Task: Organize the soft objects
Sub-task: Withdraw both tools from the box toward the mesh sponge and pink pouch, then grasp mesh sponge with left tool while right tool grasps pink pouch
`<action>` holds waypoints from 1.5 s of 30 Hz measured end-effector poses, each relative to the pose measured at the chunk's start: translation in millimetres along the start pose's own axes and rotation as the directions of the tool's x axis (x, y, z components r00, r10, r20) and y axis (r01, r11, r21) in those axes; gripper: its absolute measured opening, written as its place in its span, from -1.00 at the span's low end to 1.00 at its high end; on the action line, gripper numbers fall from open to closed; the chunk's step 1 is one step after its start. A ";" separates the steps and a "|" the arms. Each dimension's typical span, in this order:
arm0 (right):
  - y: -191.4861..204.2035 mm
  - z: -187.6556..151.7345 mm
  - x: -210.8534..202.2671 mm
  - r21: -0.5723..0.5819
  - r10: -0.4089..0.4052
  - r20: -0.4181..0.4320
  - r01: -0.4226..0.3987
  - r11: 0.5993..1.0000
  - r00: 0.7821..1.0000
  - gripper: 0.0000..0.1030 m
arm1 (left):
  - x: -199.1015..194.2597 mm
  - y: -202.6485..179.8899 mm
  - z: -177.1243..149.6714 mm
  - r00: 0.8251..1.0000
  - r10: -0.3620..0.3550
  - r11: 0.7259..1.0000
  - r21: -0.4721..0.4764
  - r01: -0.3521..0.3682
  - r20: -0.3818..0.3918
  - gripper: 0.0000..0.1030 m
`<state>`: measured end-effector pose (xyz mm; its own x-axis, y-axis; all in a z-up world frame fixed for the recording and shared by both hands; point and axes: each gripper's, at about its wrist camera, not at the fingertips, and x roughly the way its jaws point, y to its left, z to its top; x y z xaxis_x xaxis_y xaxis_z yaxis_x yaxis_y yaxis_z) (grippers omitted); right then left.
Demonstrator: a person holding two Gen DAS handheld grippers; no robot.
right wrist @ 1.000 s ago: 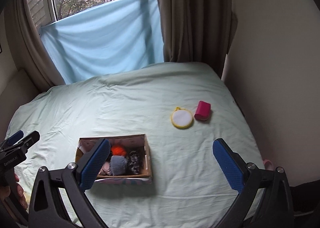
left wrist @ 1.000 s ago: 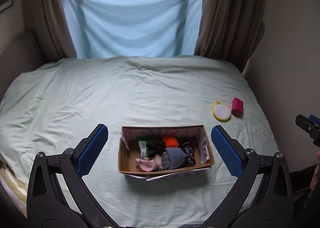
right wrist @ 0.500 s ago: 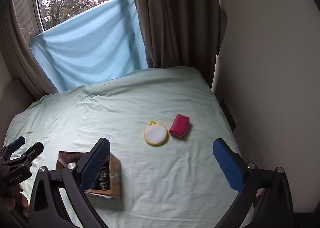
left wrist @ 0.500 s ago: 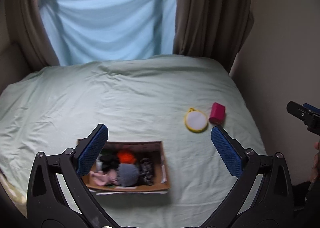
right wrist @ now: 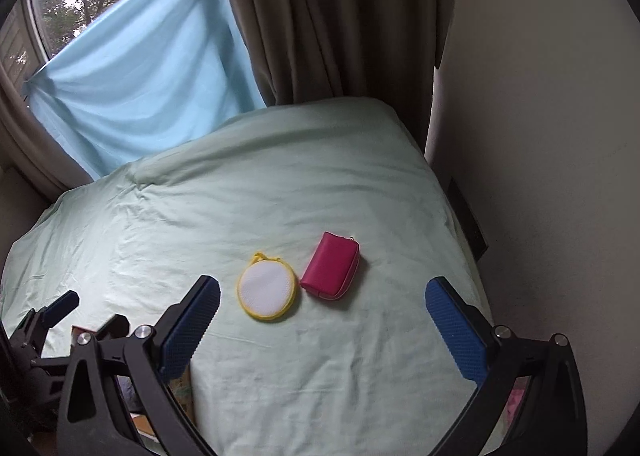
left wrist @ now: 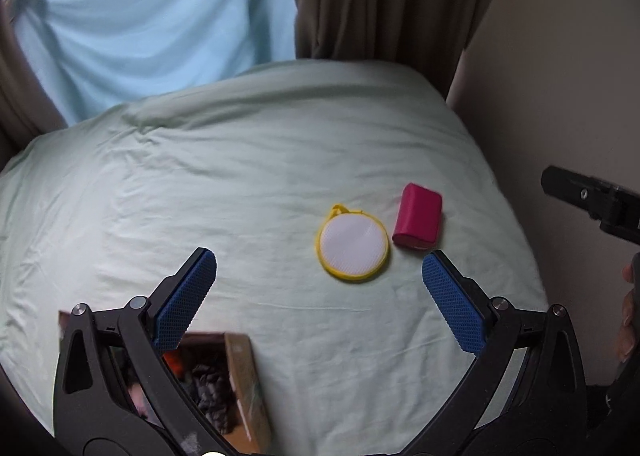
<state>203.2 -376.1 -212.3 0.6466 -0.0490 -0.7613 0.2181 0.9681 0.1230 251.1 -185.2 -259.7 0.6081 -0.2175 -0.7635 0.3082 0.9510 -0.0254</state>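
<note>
The left gripper [left wrist: 319, 298] is hovering with its blue-padded jaws spread wide, gripping nothing. The right gripper [right wrist: 322, 323] is hanging alongside, jaws likewise parted wide and empty.

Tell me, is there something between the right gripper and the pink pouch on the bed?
Nothing visible. The right gripper has its jaws wide open, with only bare sheet before the pink pouch. The round yellow pouch lies just left of it, off the direct line.

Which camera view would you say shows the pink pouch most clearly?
The right wrist view: the pink pouch lies sharp and whole on the bed sheet, its zipper edge visible. The left wrist view shows the same pouch whole too, but motion-blurred.
</note>
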 end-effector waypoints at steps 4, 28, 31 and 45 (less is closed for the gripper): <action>-9.3 3.4 48.8 -0.002 -0.007 -0.029 0.007 1.000 1.000 0.99 | 60.1 -14.6 -4.2 0.999 -0.021 0.998 0.052 0.023 -0.033 0.99; -27.2 -17.1 254.8 0.058 -0.016 -0.174 0.027 0.998 0.985 0.98 | 265.2 -44.8 -37.6 0.975 -0.088 0.987 0.111 0.113 -0.206 0.93; -27.7 -21.8 264.1 0.052 -0.030 -0.189 0.041 0.998 0.982 0.97 | 267.6 -43.2 -40.3 0.975 -0.108 0.986 0.101 0.130 -0.194 0.90; -22.2 -27.7 265.2 0.026 0.001 -0.163 0.003 1.000 0.987 0.09 | 257.0 -40.5 -38.7 0.977 -0.124 0.979 0.142 0.150 -0.175 0.08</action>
<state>349.5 -403.8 -434.5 0.5193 -0.0073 -0.8546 0.2394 0.9611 0.1373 366.6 -271.0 -479.9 0.4279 -0.2919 -0.8554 0.4963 0.8669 -0.0476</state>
